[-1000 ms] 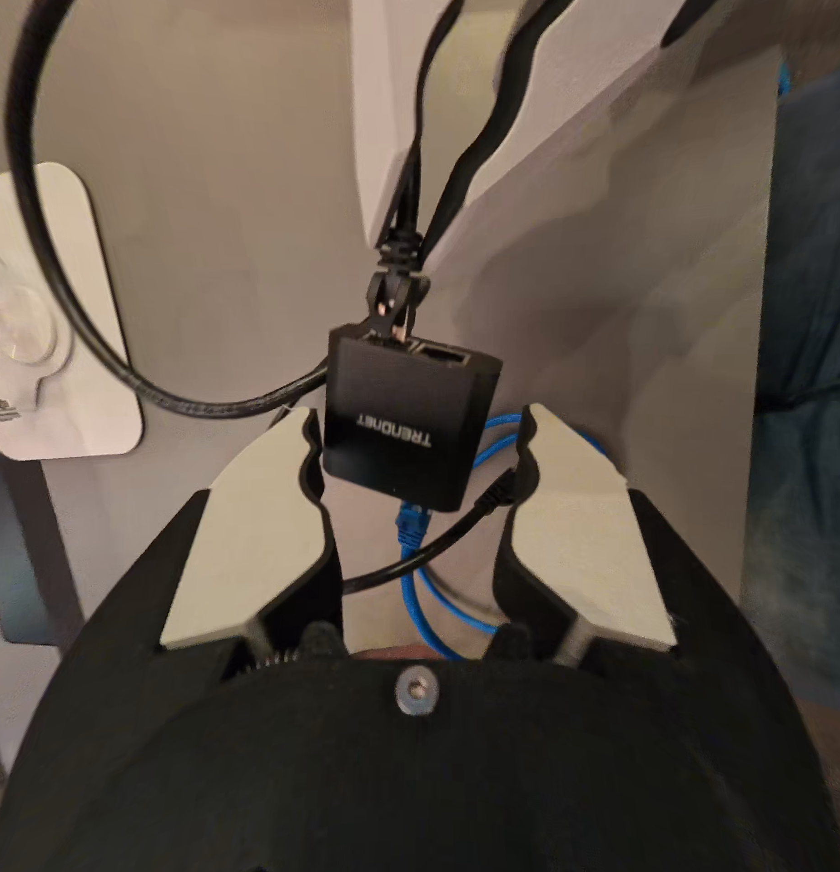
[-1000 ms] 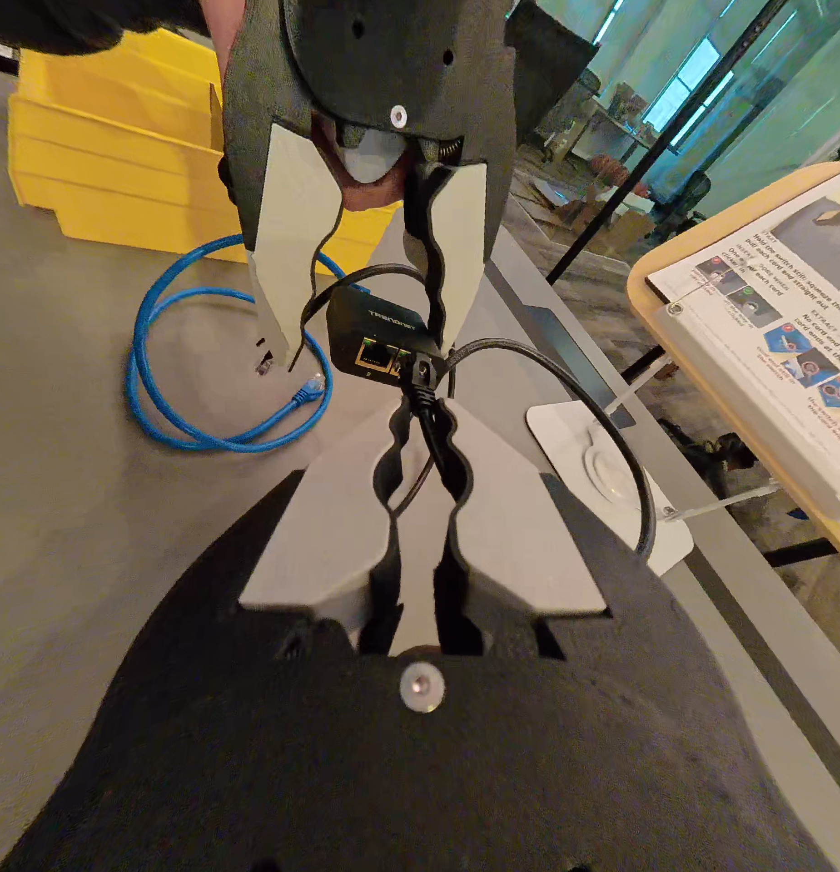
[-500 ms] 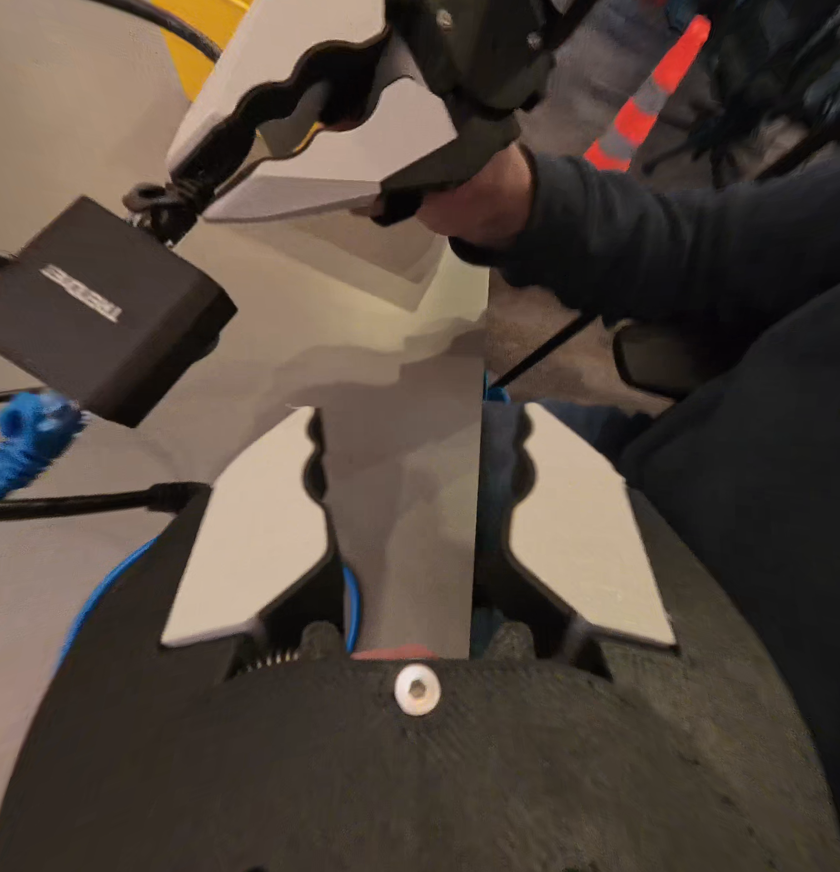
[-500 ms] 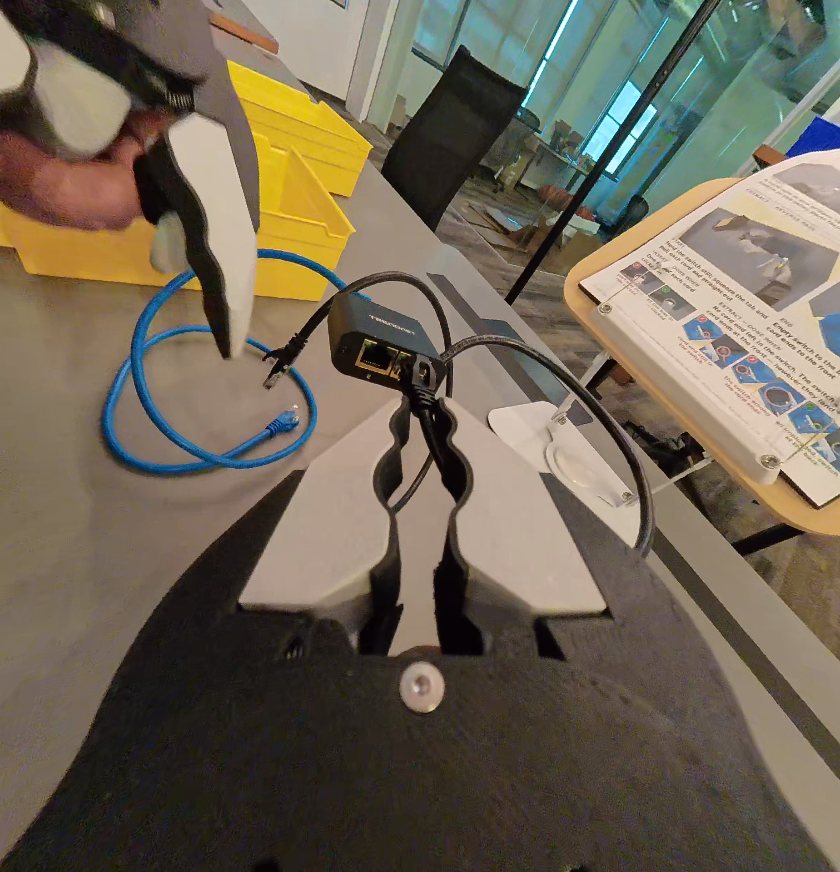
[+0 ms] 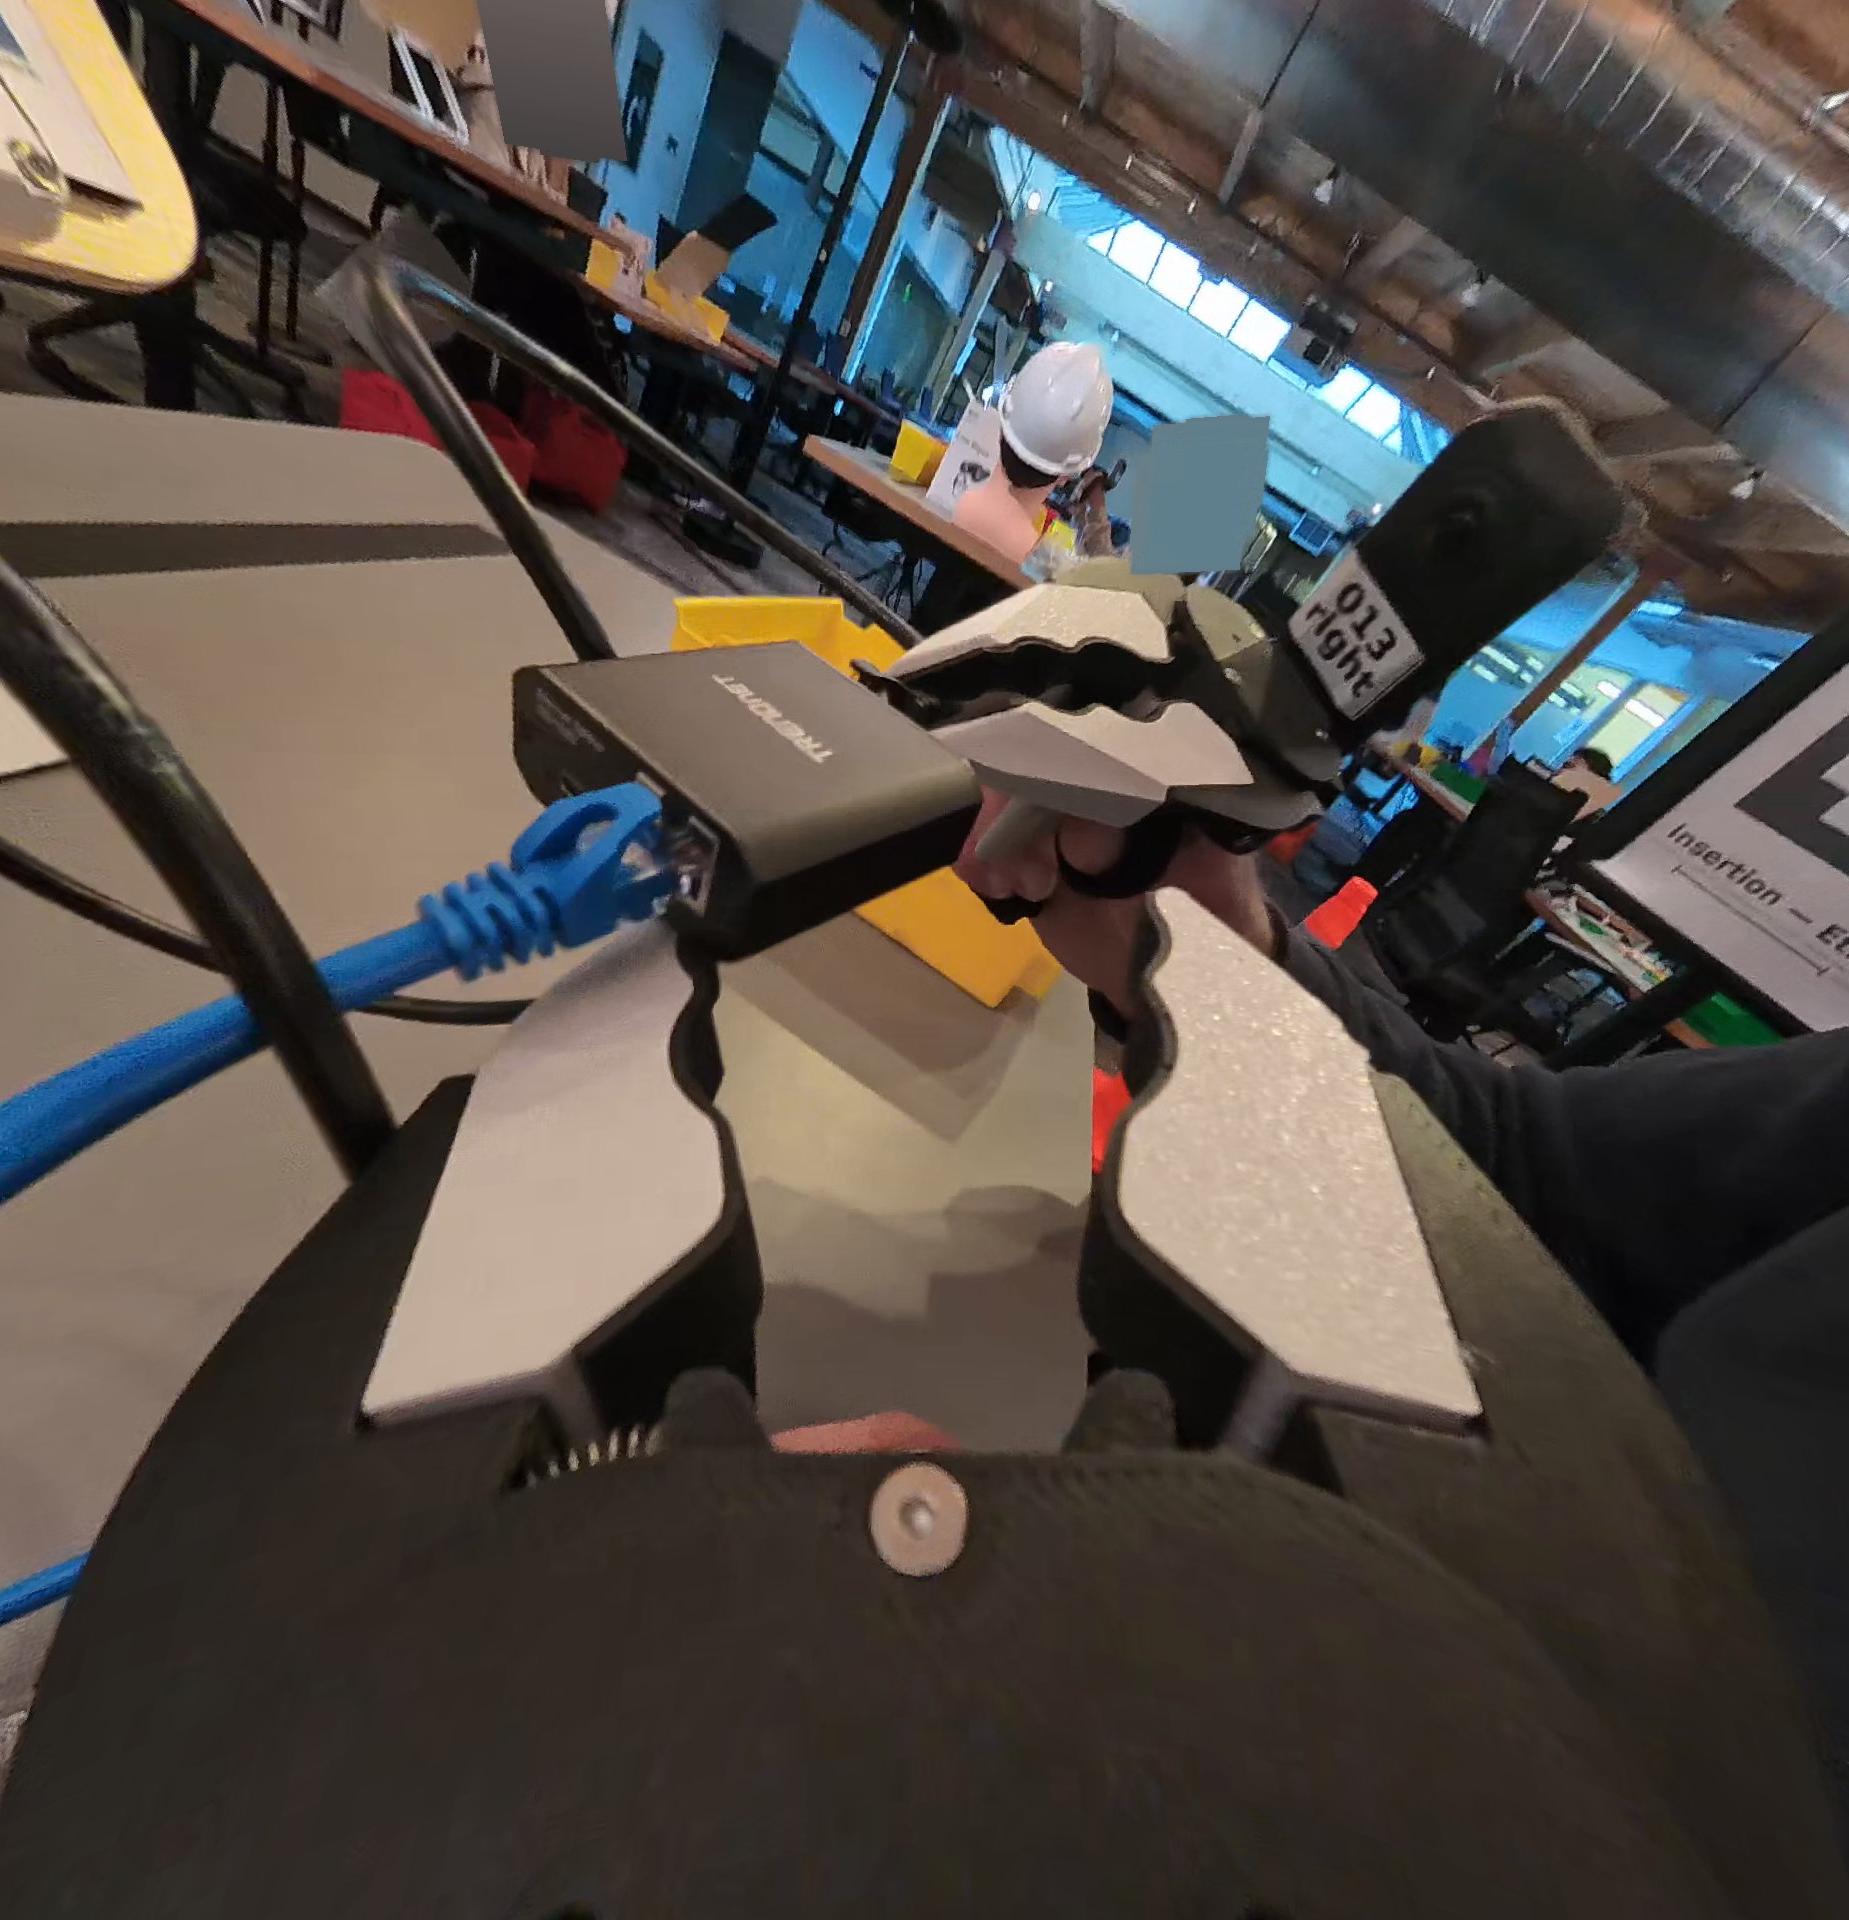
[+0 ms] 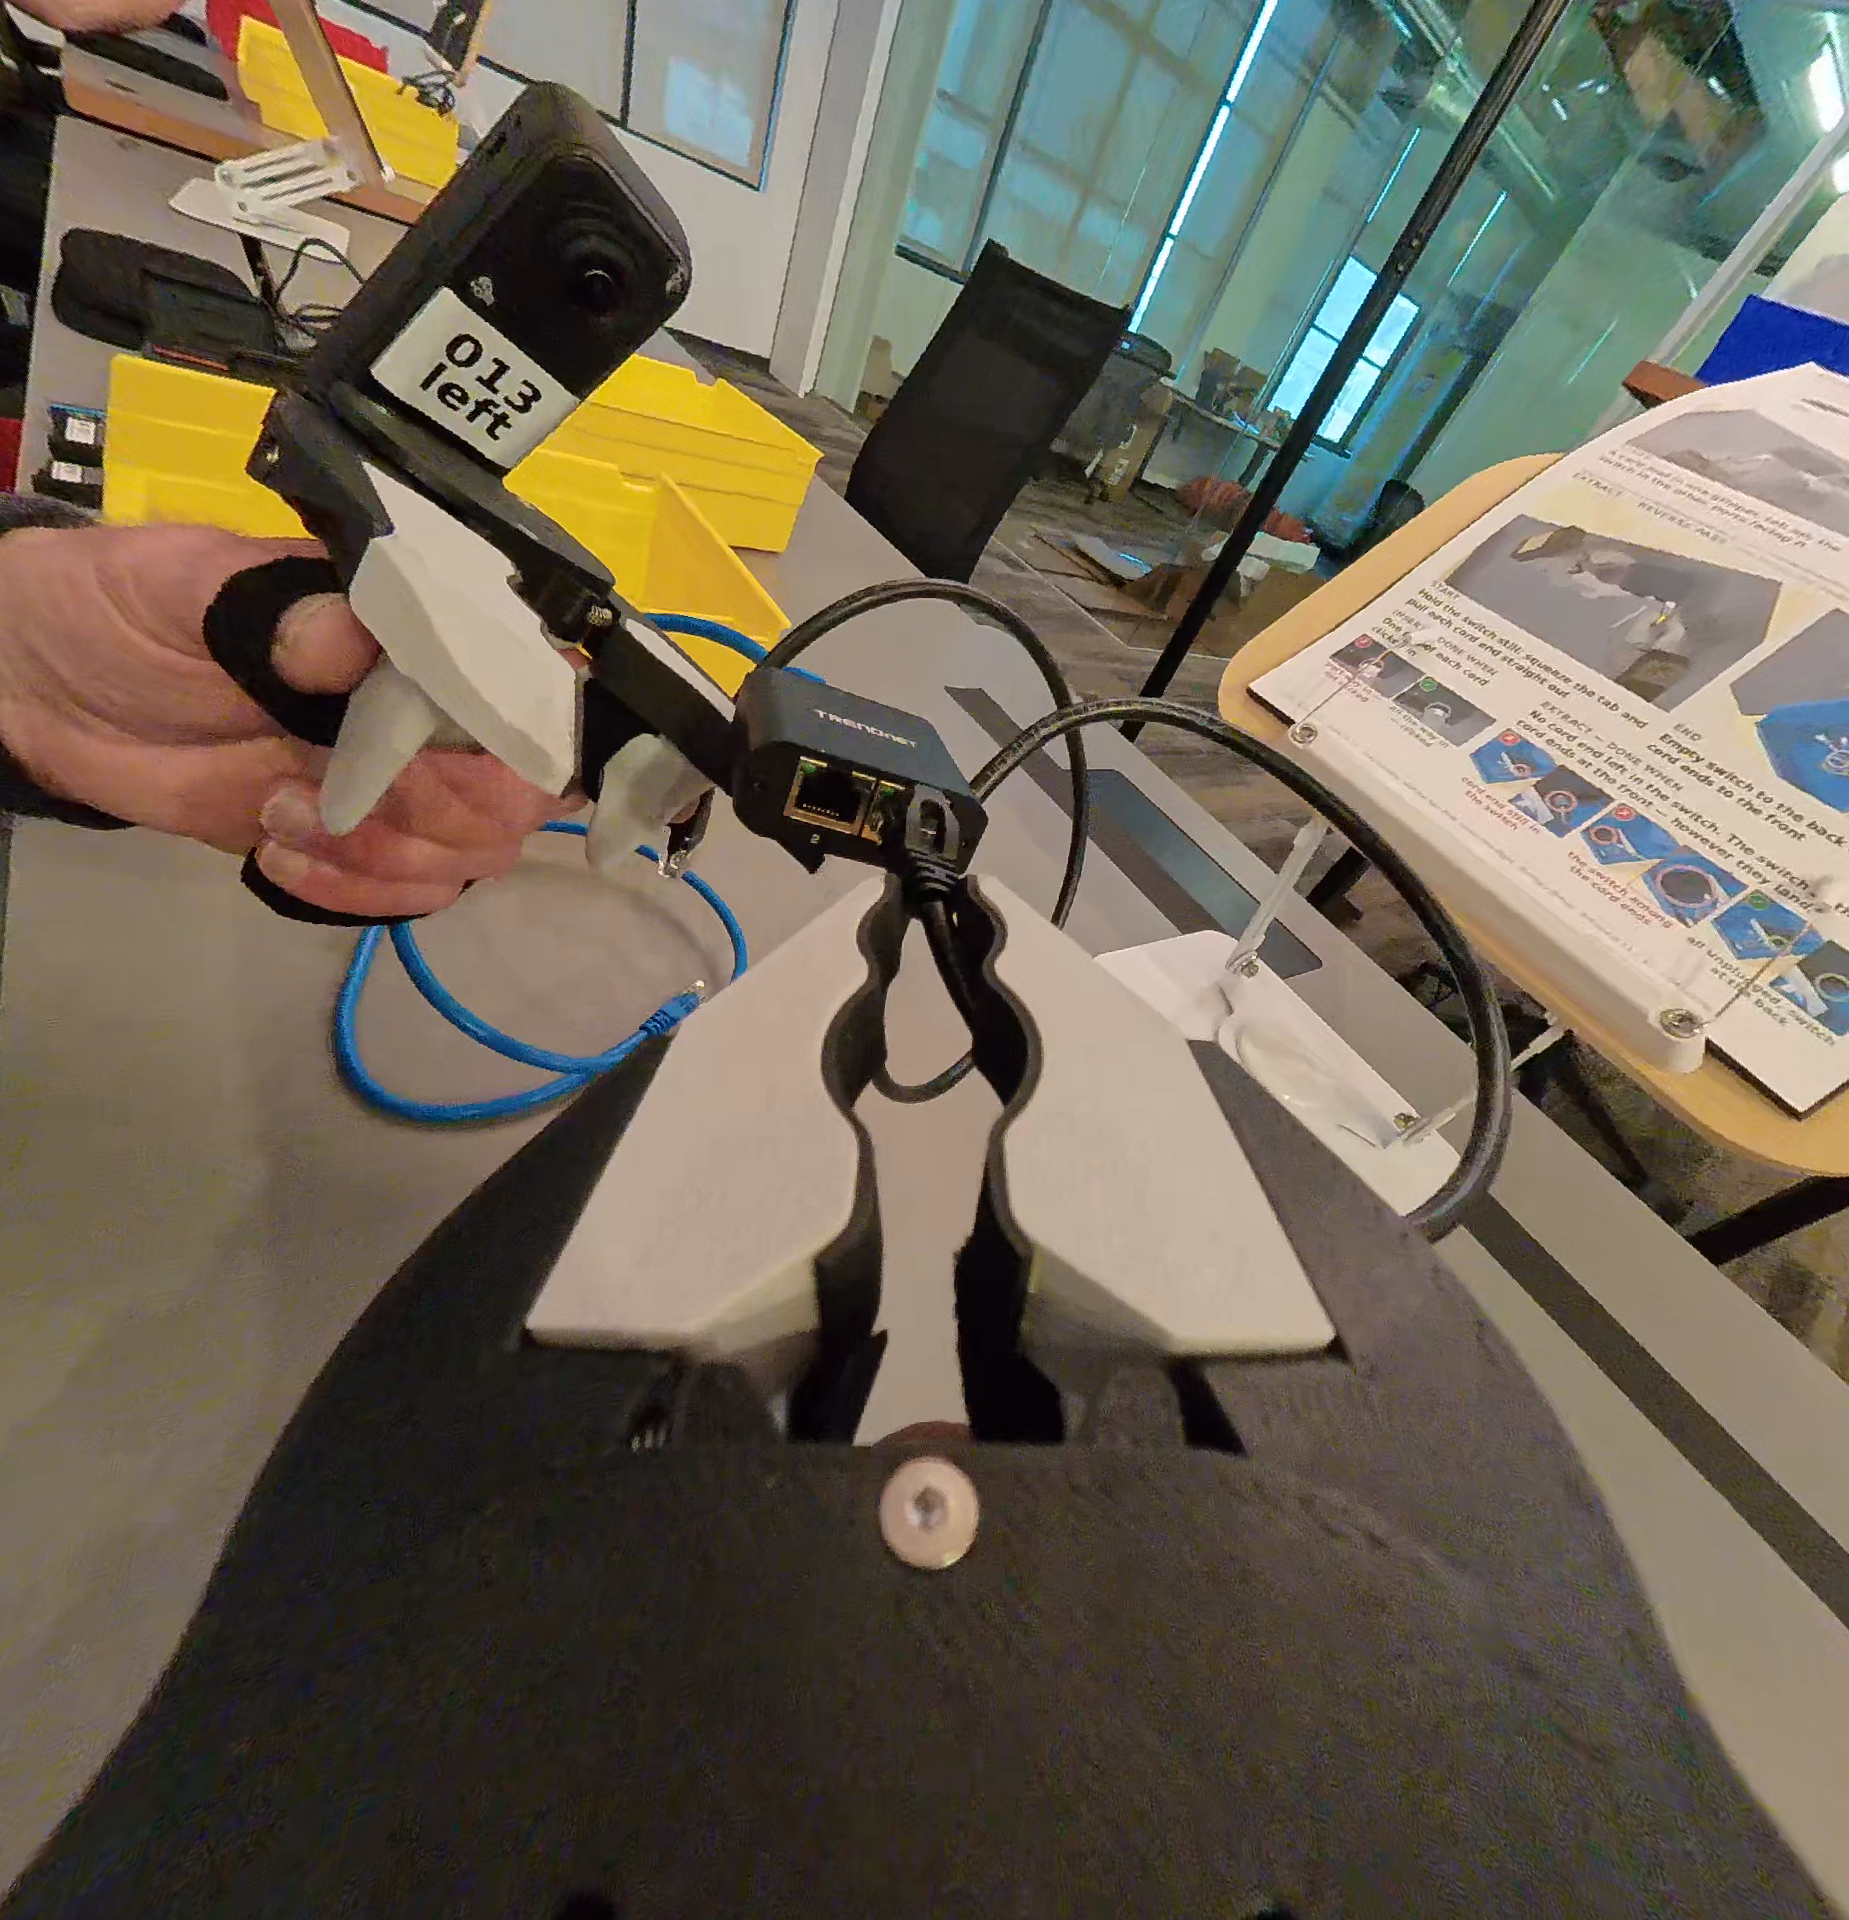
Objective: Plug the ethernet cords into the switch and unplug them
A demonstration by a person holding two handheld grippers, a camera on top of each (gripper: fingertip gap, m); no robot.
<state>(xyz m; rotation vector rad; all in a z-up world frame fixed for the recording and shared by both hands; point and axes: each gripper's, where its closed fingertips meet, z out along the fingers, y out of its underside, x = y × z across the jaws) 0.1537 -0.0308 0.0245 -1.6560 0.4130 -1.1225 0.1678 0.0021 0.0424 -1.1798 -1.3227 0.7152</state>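
The black switch (image 6: 858, 753) hangs in the air above the grey table. My right gripper (image 6: 930, 899) is shut on the black cord (image 6: 1315, 821) just behind its plug, which sits in the switch's right front port. The port beside it is empty. In the left wrist view a blue cord (image 5: 546, 883) is plugged into the switch's (image 5: 754, 769) other side. My left gripper (image 5: 920, 945) is open and empty, its left fingertip just under the switch. It also shows in the right wrist view (image 6: 691, 774), held by a hand at the switch's back.
The blue cord's loop and loose end (image 6: 546, 1049) lie on the grey table (image 6: 172, 1195). Yellow bins (image 6: 650, 488) stand behind. A white stand base (image 6: 1190, 987) and an instruction board (image 6: 1626, 790) are on the right. The black cord arcs wide to the right. About 5 cm separates my left fingertips from my right.
My left gripper has swung from above the table round to the switch's back, still open. The right gripper has kept its hold on the black cord and tilted up with the switch.
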